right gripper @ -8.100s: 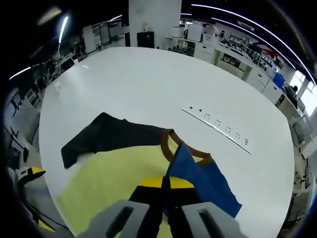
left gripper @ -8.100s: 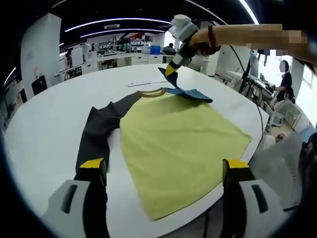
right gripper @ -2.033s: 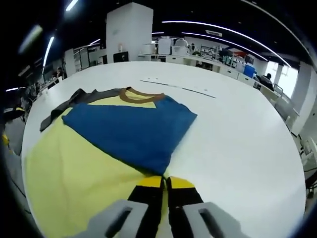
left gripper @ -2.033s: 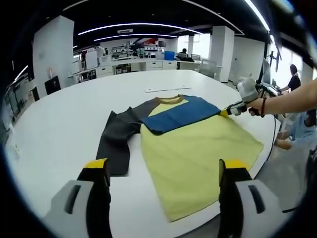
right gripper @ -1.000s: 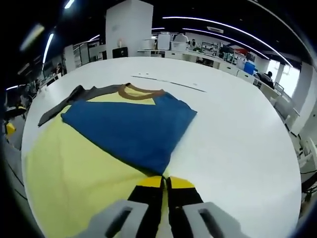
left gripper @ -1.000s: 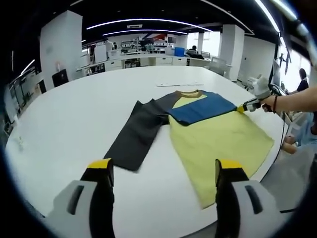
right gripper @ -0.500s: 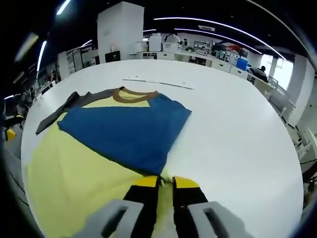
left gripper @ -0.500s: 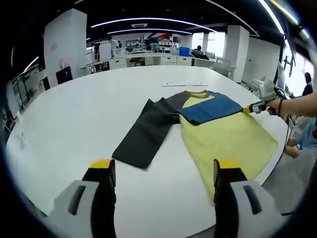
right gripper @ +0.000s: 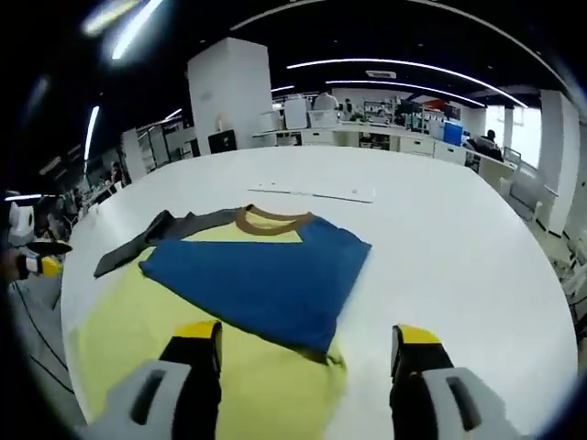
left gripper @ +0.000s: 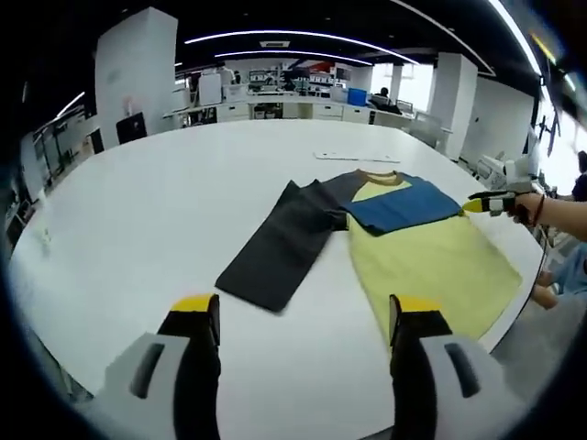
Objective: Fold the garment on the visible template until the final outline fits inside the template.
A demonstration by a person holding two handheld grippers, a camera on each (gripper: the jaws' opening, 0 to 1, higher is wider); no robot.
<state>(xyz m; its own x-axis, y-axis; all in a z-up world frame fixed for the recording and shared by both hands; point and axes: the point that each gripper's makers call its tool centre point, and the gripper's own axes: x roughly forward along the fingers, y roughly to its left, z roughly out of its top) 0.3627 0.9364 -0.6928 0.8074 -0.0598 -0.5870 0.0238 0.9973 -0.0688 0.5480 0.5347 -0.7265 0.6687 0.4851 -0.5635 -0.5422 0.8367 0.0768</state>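
Surface (left gripper: 138,211) came first on the left: broad, white and round, with plenty of bare room on that side. On it the garment (left gripper: 431,266) lay flat, its yellow body running toward the near right edge, collar pointing away. The dark sleeve (left gripper: 280,243) stretched out from the shoulder toward the left tongs (left gripper: 300,316), its long axis slanting near-left to far-right, the cuff end nearest them. Those tongs hovered with jaws wide apart, holding nothing, short of the cuff. The blue sleeve (left gripper: 404,206) already lay folded across the chest.

In the right gripper view the blue sleeve (right gripper: 261,284) sat just ahead of the right tongs (right gripper: 303,344), which also stood open and empty above the yellow body (right gripper: 183,357). The right tongs (left gripper: 479,205) appeared in the left gripper view just off the garment's right side.

Judging from this, the dark sleeve was the next piece to fold inward, and the left tongs were much the nearer. The garment's lower hem sat close to the surface's edge, leaving little margin there. No template outline could be made out.
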